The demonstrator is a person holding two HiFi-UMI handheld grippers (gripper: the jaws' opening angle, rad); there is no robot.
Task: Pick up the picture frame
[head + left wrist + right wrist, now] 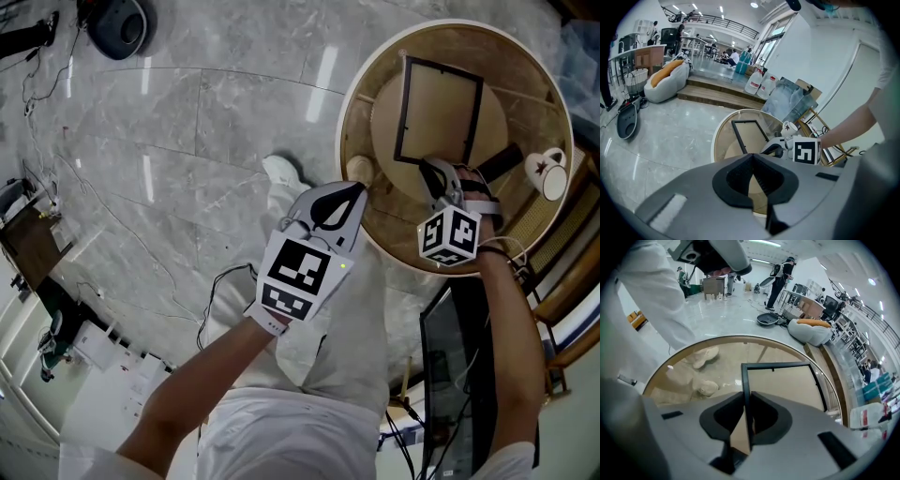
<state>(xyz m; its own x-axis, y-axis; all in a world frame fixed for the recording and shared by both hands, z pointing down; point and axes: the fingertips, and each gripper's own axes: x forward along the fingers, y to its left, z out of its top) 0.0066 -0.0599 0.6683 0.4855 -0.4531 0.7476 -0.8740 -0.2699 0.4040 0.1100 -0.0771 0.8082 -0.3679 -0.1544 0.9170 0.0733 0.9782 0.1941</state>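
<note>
A black-rimmed picture frame (439, 111) lies flat on a round glass-topped table (349, 94). My right gripper (442, 176) points steeply down at the frame's near edge. In the right gripper view the frame (785, 383) has its left rail running straight between the jaws of that gripper (746, 401), which are shut on it. My left gripper (349, 190) hangs over the table's near-left rim, apart from the frame, its jaws together and empty. The left gripper view shows the left gripper (752, 158), with the frame (749, 137) and the right gripper (780, 147) beyond it.
A white mug (548, 172) stands on the table's right side. A woven chair seat (553, 234) is to the right, and a dark screen (455, 375) stands below the table. Cables (220, 300) trail over the marble floor. The person's shoe (281, 172) is by the table's left rim.
</note>
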